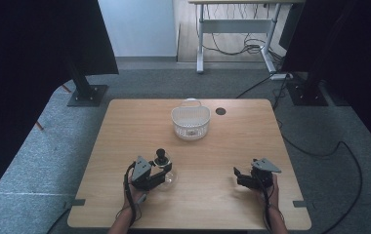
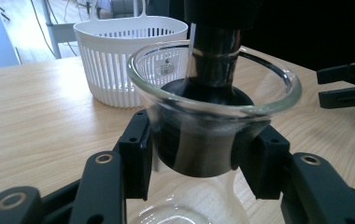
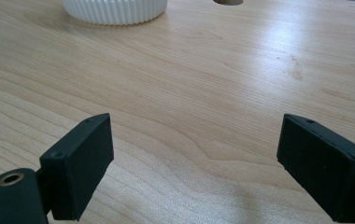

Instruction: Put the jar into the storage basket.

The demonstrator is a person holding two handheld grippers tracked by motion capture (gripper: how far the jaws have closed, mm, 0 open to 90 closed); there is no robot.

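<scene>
The left gripper view shows the left gripper (image 2: pixel 199 154) clamped on the neck of a clear glass flask with a black stopper (image 2: pixel 203 121), near left on the light wooden table (image 1: pixel 125 126). A white slotted plastic basket (image 1: pixel 190 123) stands at far centre. The right gripper (image 3: pixel 194 163), jaws wide apart over bare wood, rests near right.

One glass carafe (image 2: pixel 199 140), one basket (image 2: pixel 119 56).

This looks like a lab or recording studio rather than a home. Black curtains (image 1: pixel 37 44) on floor stands (image 1: pixel 87 93) flank a lone wooden table (image 1: pixel 125 126) on grey carpet (image 1: pixel 37 161), and far behind stands a desk frame (image 1: pixel 237 29) with loose cables (image 1: pixel 320 151).
</scene>
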